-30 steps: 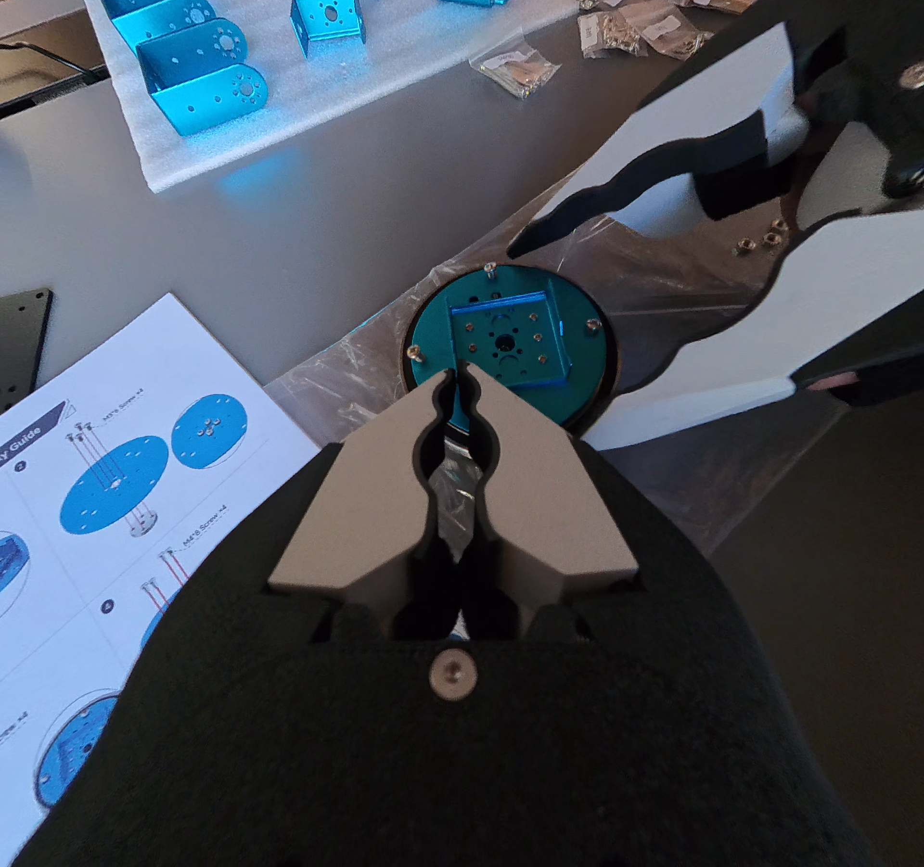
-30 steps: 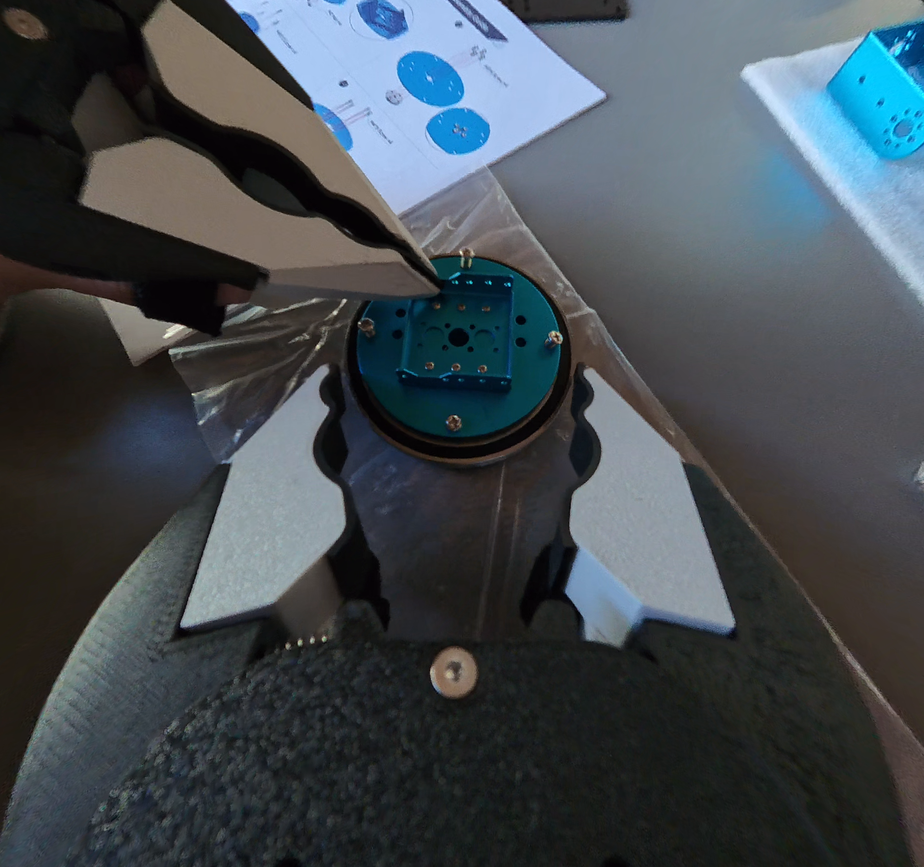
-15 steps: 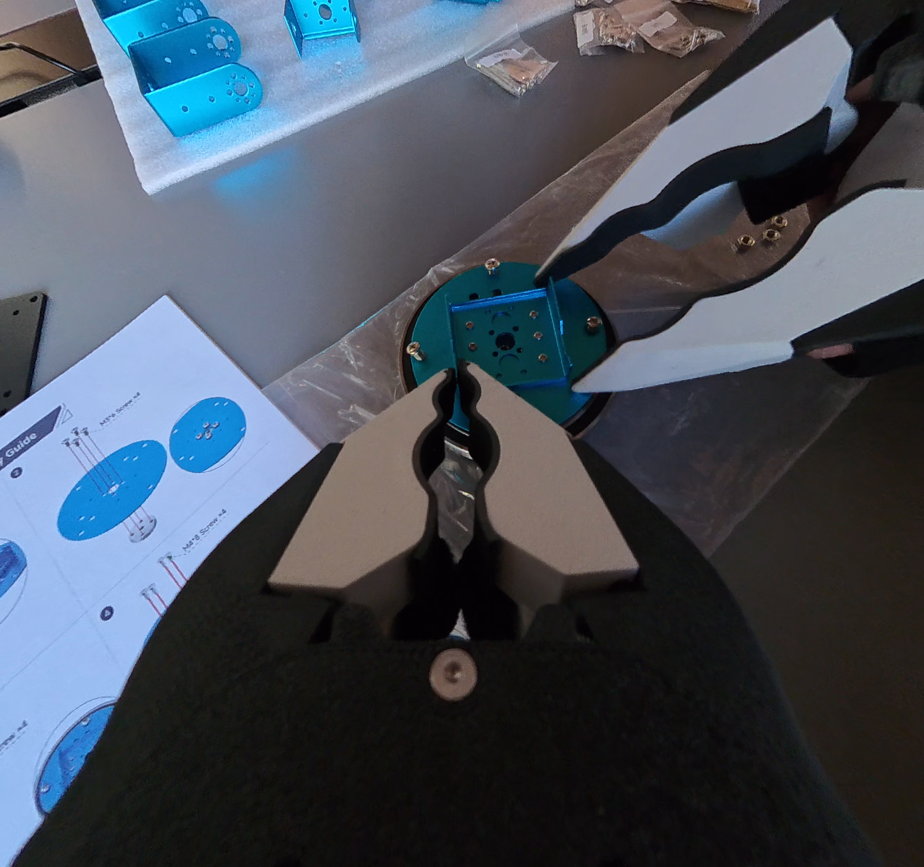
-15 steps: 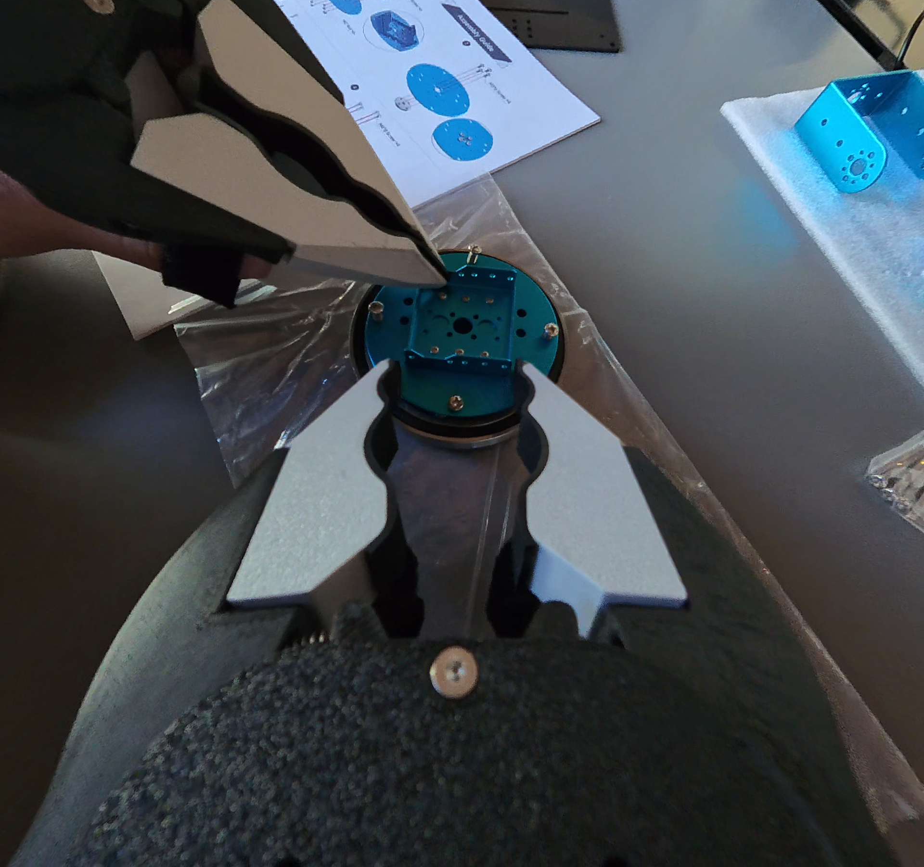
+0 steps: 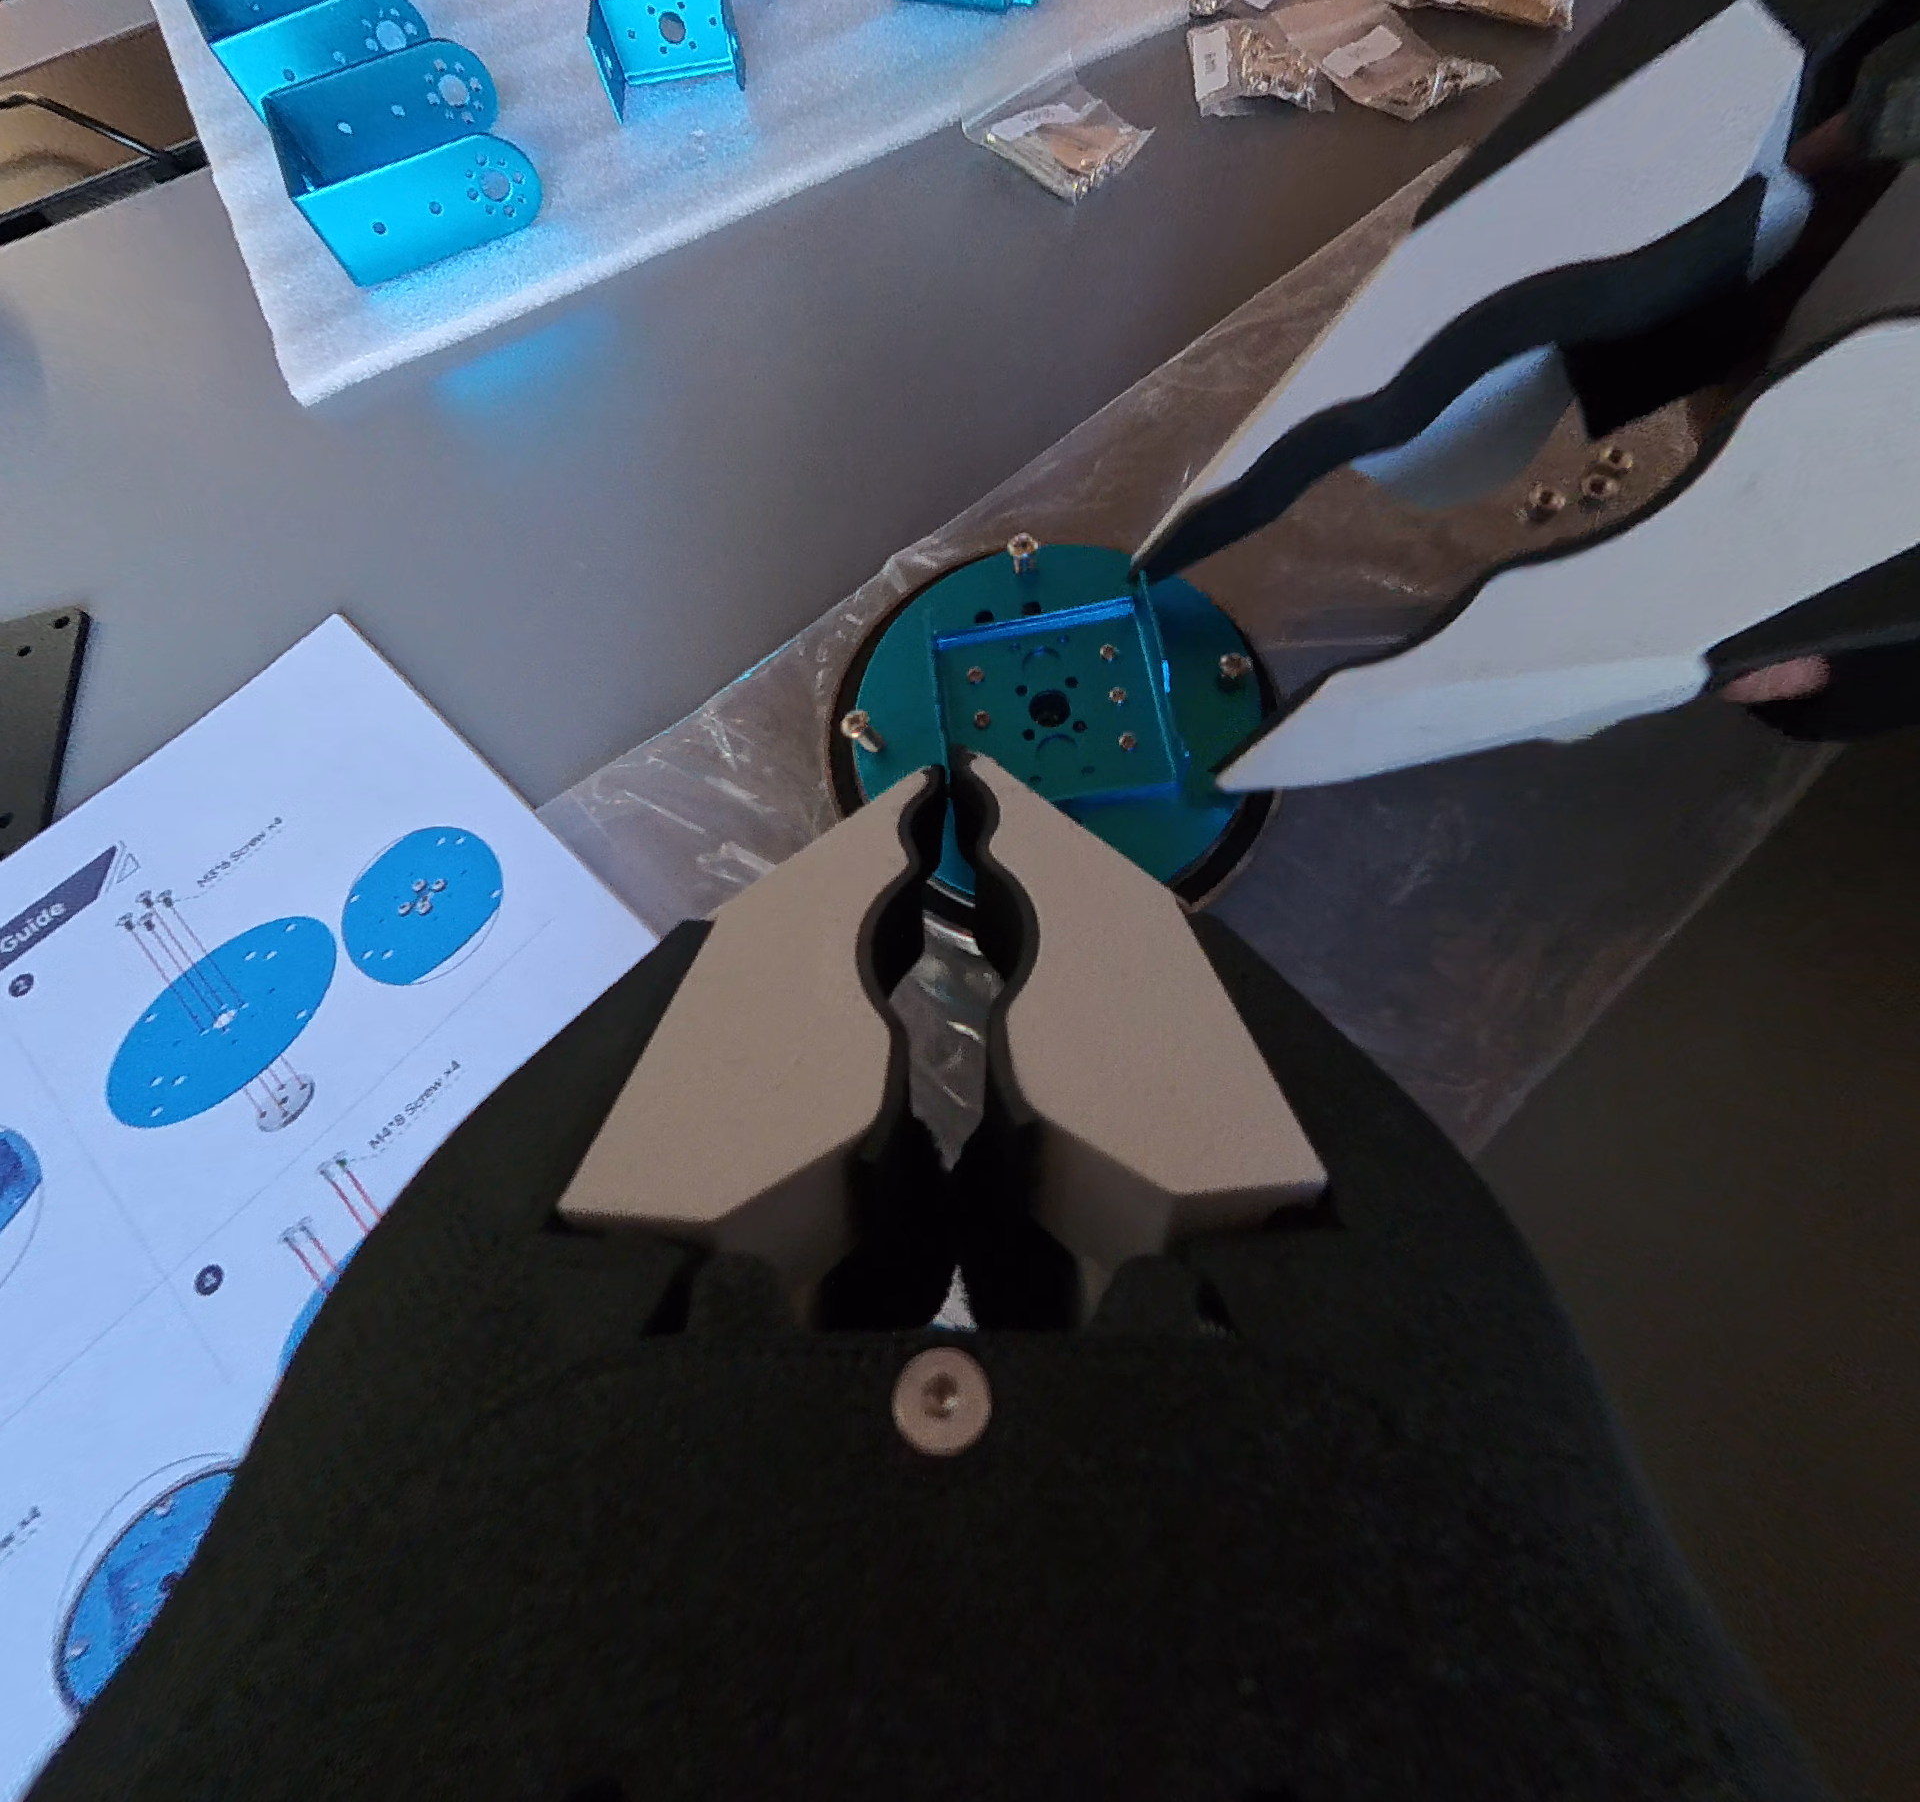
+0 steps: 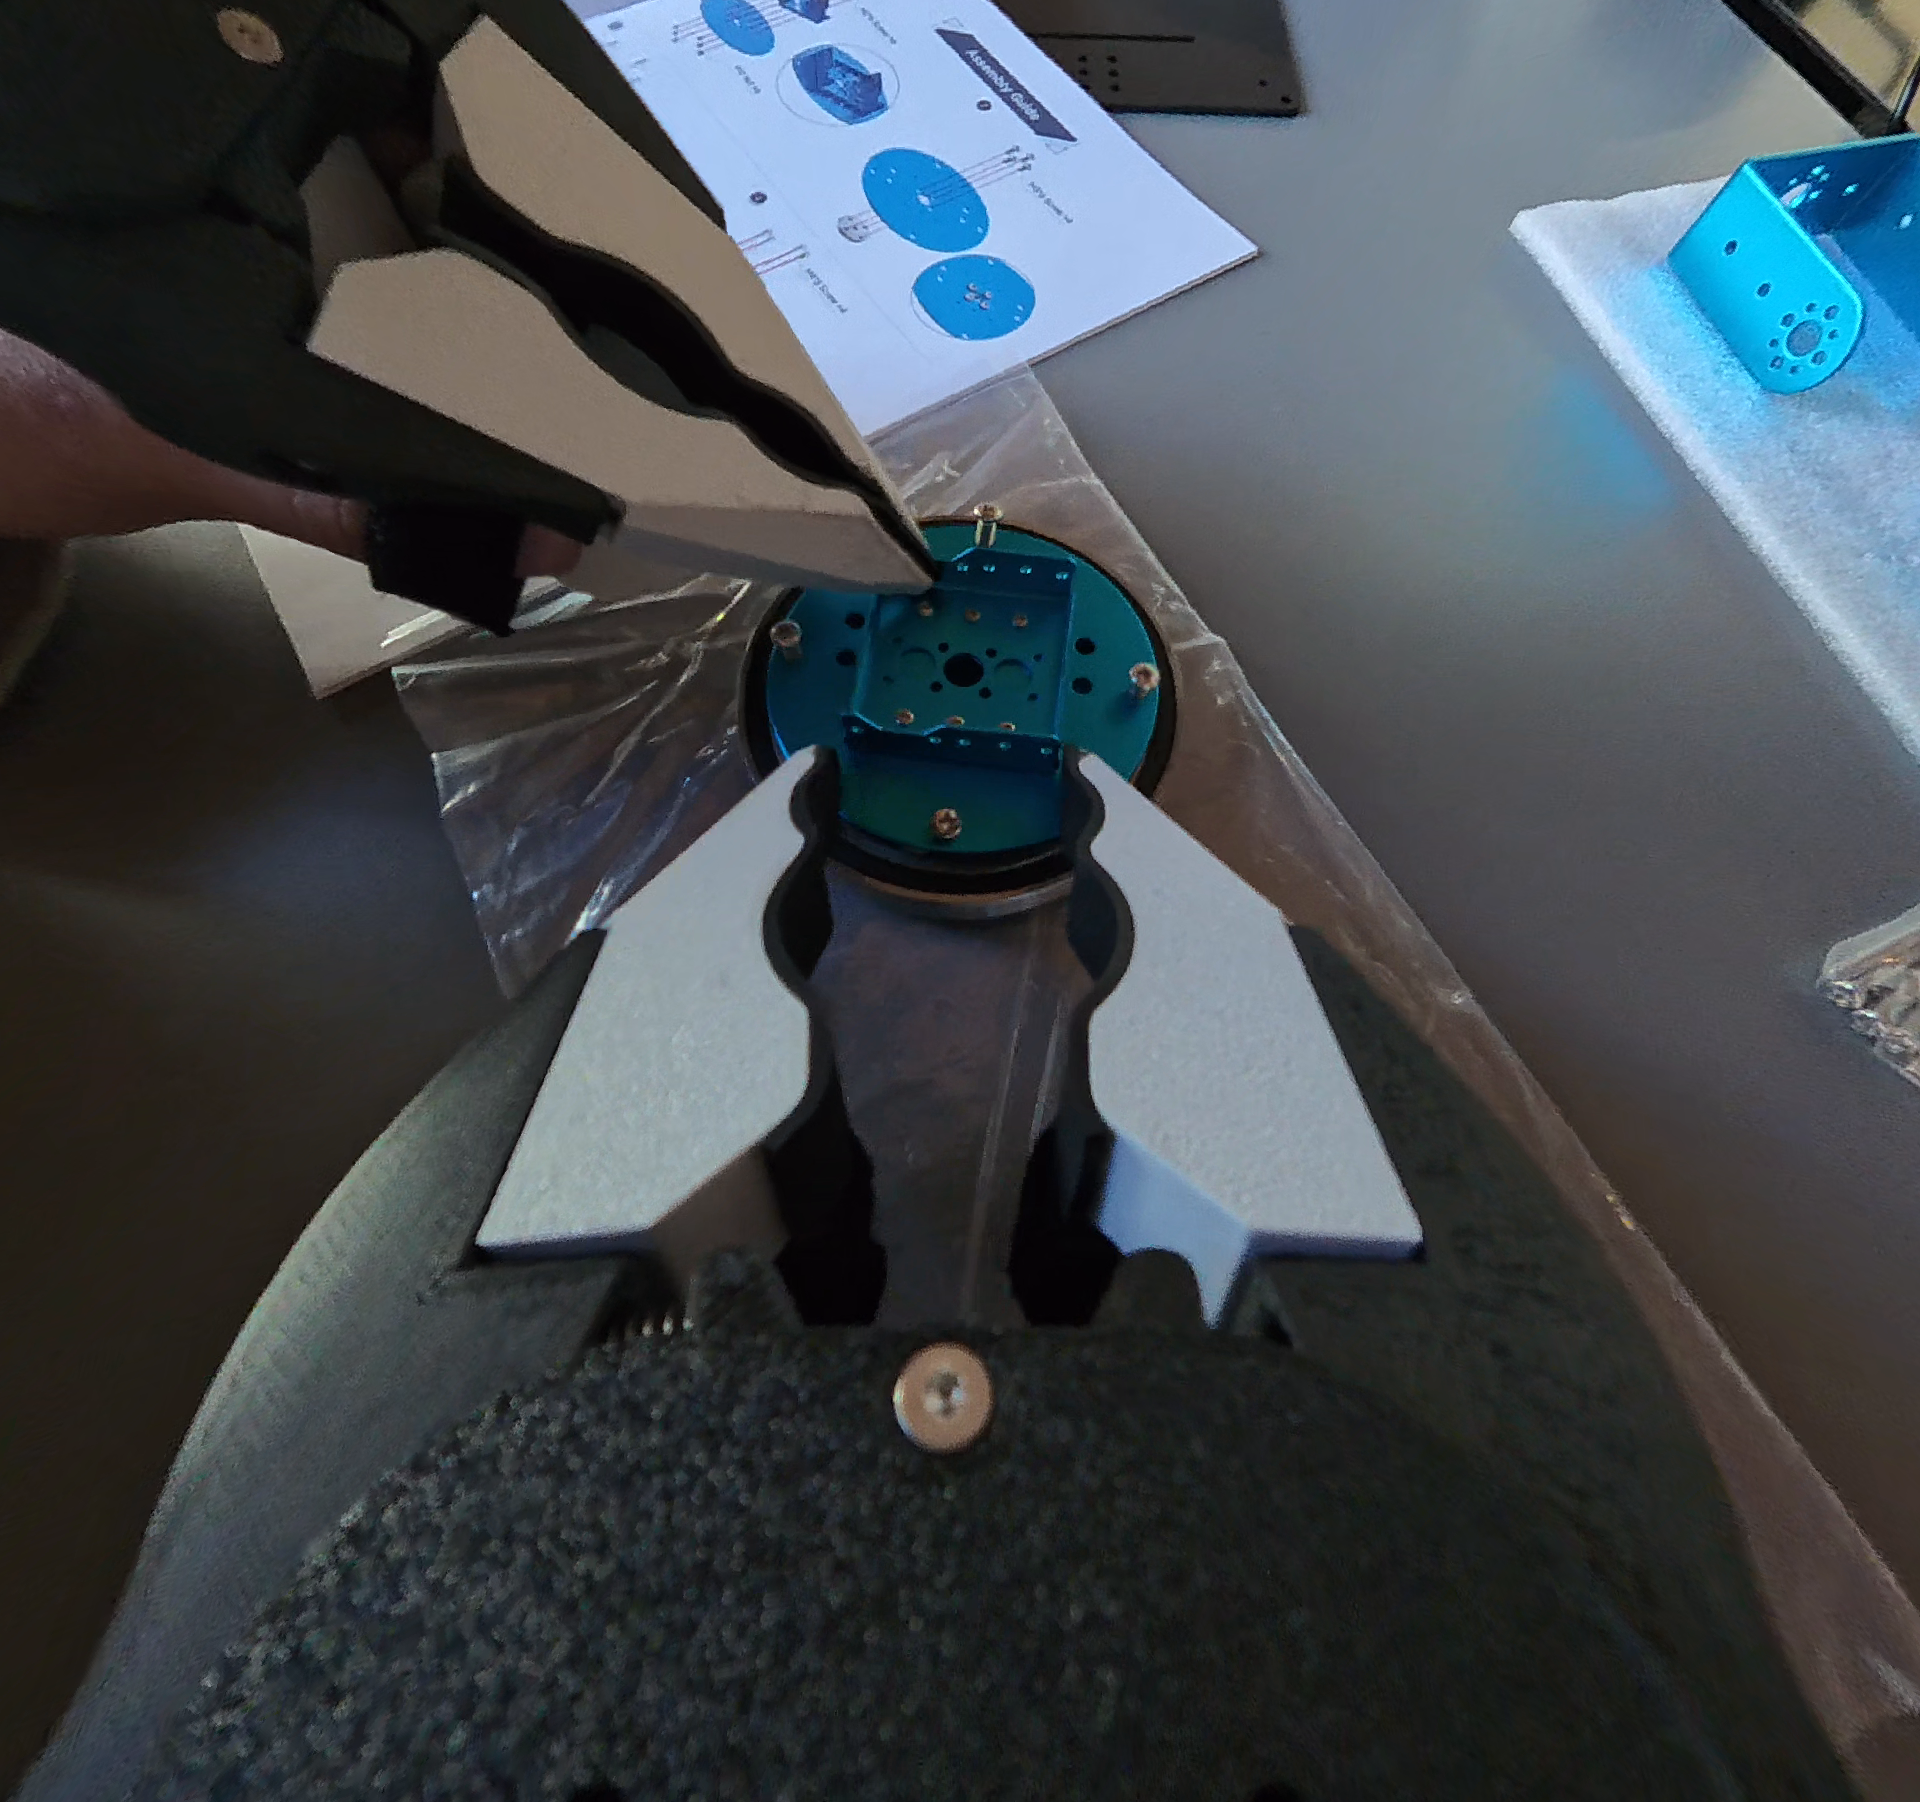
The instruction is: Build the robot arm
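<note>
The left gripper [image 5: 954,765] has its two fingers almost closed, with only a thin gap, and its tips touch a corner of the square blue bracket [image 5: 1049,703]; whether it really grips the wall there I cannot tell. This bracket sits on a round teal disc [image 6: 904,807] that lies on a clear plastic sheet [image 6: 582,765] on the grey table [image 5: 644,464]. The right gripper [image 6: 951,760] is partly open, and its fingertips [image 6: 800,776] stand at both sides of the near wall of the bracket, touching or almost touching it.

Workshop bench: blue metal brackets [image 5: 416,142], manual [image 5: 260,973]
</note>
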Demonstrator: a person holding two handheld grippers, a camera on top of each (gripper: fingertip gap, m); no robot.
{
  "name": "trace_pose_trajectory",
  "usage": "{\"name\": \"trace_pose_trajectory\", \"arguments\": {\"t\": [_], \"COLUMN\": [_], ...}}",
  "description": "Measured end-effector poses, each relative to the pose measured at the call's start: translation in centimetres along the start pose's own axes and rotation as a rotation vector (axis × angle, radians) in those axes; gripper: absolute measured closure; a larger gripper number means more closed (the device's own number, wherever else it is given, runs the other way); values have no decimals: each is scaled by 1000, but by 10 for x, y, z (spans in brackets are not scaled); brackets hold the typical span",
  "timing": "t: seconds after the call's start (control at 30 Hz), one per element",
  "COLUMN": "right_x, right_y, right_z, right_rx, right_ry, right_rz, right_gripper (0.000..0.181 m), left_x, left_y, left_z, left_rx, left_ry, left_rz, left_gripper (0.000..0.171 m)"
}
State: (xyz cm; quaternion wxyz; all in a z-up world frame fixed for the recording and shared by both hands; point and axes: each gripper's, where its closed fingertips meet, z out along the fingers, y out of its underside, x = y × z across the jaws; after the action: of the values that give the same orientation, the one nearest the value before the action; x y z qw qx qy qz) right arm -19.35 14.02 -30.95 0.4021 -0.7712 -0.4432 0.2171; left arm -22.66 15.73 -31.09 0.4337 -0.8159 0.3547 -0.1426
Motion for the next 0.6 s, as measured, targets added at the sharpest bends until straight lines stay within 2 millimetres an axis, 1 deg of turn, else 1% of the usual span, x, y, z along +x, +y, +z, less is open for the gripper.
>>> {"name": "trace_pose_trajectory", "arguments": {"t": [0.03, 0.1, 0.17, 0.4, 0.47, 0.6], "right_x": [1, 3, 5, -1, 0, 1], "right_y": [-1, -3, -3, 5, 8, 8], "right_z": [-4, -13, -19, -10, -8, -7], "right_rx": [9, 24, 31, -12, -25, -24], "right_ry": [-3, 0, -1, -42, -29, -24], "right_rz": [-8, -23, -26, -17, -19, -24], "right_gripper": [140, 151, 159, 161, 164, 177], "left_x": [1, 1, 0, 0, 0, -1], "left_y": [1, 1, 1, 1, 1, 1], "left_z": [1, 0, 0, 0, 0, 1], "left_rx": [-3, -4, -7, -4, -2, 0], "left_ry": [-2, -4, -6, -4, -3, 5], "left_rz": [2, 3, 3, -2, -3, -7], "left_gripper": [171, 171, 171, 171, 171, 171]}}
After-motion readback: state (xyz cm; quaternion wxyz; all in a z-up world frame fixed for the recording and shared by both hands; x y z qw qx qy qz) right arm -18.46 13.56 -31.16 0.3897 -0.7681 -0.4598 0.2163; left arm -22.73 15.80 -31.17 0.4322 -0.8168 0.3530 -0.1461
